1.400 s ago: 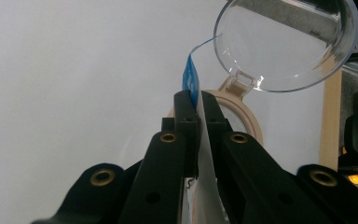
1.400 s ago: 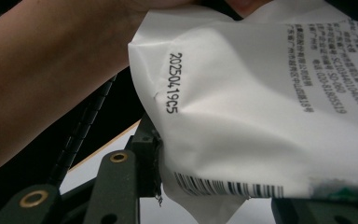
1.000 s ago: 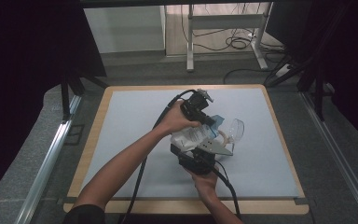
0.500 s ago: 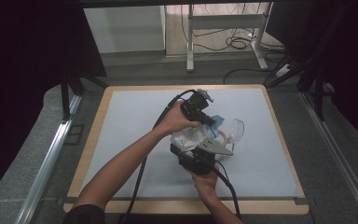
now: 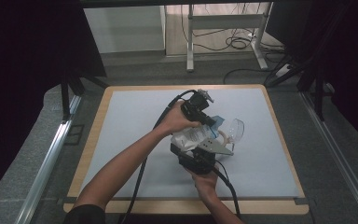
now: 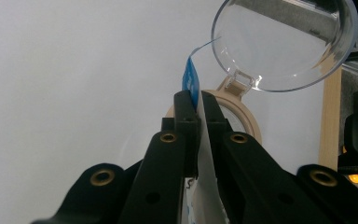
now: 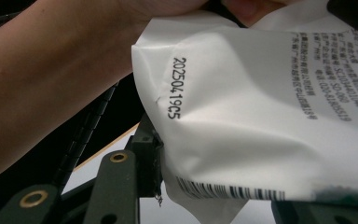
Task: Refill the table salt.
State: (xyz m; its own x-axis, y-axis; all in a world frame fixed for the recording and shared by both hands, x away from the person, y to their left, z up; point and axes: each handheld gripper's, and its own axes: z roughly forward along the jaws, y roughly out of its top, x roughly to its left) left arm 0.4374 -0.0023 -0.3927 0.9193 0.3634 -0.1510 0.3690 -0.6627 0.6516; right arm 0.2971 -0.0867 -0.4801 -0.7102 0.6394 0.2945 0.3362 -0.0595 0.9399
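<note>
Overhead, both grippers' fingers clamp a white pouch (image 5: pixel 193 136) above an open, clear-lidded jar (image 5: pixel 230 133).

Open mat (image 5: pixel 135 140) left of pouch (image 5: pixel 193 136)

You have a pale grey mat (image 5: pixel 135 121) on a table with a light wooden border (image 5: pixel 93 133). Dark grey carpet (image 5: pixel 37 140) surrounds the table. Metal rails run along the left (image 5: pixel 46 161) and right (image 5: pixel 342 161) sides. Beyond the far edge you see the white legs of another table (image 5: pixel 190 37), with black cables (image 5: pixel 235 42) coiled on the floor beneath it. Black curtains (image 5: pixel 23 56) hang on both sides.
</note>
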